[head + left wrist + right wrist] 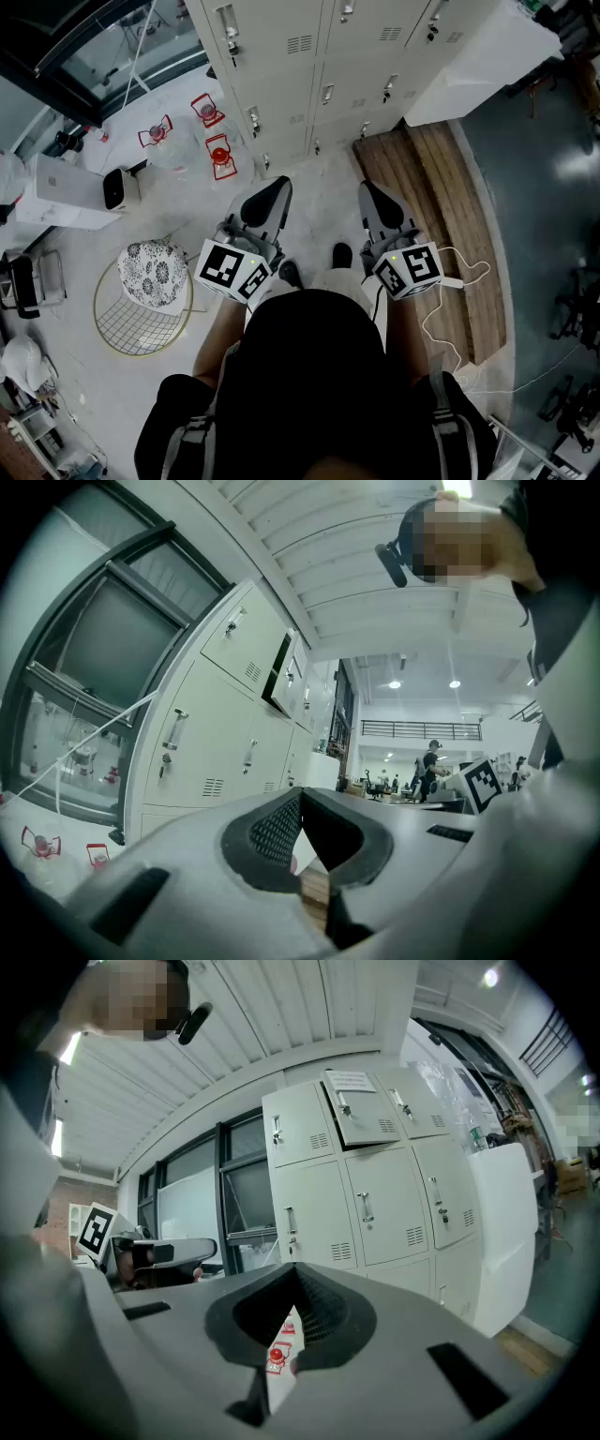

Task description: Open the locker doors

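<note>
Head view has us standing well back from the lockers [309,66], which line the far wall. We hold the left gripper [279,186] and right gripper [369,190] level near our waist. Both pairs of jaws are pressed together with nothing between them. In the right gripper view, 1 upper door [361,1115] hangs ajar, and the other doors we can see sit flush. We judge the approach comes first: step closer, part 1 pair of jaws, square them to a handle [367,1207], then pull along the hinge arc, not straight out. The doors look like smooth cream-painted sheet metal, flat rectangles with small louvred vents and slim vertical metal handles. The jaws' inner faces are dark and ribbed.
</note>
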Demonstrator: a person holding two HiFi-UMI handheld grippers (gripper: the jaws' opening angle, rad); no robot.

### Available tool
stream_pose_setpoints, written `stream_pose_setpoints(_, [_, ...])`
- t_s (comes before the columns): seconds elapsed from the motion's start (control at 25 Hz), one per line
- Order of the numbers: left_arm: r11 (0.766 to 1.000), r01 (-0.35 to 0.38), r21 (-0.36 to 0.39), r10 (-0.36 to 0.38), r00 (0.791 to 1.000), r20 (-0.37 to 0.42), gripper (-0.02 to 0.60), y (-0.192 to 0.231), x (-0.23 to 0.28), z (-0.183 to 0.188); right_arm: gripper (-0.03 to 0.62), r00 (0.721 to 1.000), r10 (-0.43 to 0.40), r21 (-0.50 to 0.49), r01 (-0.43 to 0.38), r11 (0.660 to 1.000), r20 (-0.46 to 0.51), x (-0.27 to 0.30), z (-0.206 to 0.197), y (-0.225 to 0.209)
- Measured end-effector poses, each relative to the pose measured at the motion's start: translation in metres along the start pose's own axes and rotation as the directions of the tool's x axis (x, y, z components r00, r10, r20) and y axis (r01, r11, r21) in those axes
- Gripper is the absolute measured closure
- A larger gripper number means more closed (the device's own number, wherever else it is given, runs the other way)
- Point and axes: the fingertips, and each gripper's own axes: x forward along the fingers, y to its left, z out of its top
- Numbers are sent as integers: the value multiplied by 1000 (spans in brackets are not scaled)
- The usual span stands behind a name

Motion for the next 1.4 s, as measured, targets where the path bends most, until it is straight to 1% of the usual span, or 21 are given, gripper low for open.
stream_pose_setpoints(0.16, [1000, 13, 4, -13, 1000, -10, 563, 4, -8, -1, 591, 1000, -1, -2, 1, 1000, 2, 0, -4, 10])
stream_pose_setpoints(0.52, [1000, 10, 2, -10, 1000, 4, 563, 8, -19, 5, 592, 1000, 14, -24, -14, 1000, -2, 2, 0, 25])
stream_pose_setpoints(0.64, [1000, 8, 7, -8, 1000, 4, 563, 12, -25, 7, 591, 1000, 12, -33, -11, 999, 15, 6, 0, 32])
stream_pose_setpoints(0.72, [1000, 4, 9, -4, 1000, 1, 563, 17, -30, 7, 591, 999, 26, -42, -25, 999, 26, 9, 2, 41])
stream_pose_setpoints(0.88, [1000, -22, -2, 22, 1000, -2, 563, 26, -41, 8, 591, 998, 58, -43, -57, 997, 26, 22, 5, 58])
stream_pose_setpoints(1.08, [998, -66, -16, 66, 998, 10, 563, 45, -47, 10, 591, 997, 78, -58, -79, 995, -10, 50, 3, 67])
stream_pose_setpoints(1.2, [993, -118, -14, 118, 993, 25, 563, 60, -48, 15, 591, 992, 123, -65, -124, 990, -32, 76, 5, 70])
stream_pose_setpoints(1.4, [978, -207, 15, 207, 978, 41, 563, 88, -45, 24, 591, 977, 208, -74, -210, 975, -40, 127, 12, 72])
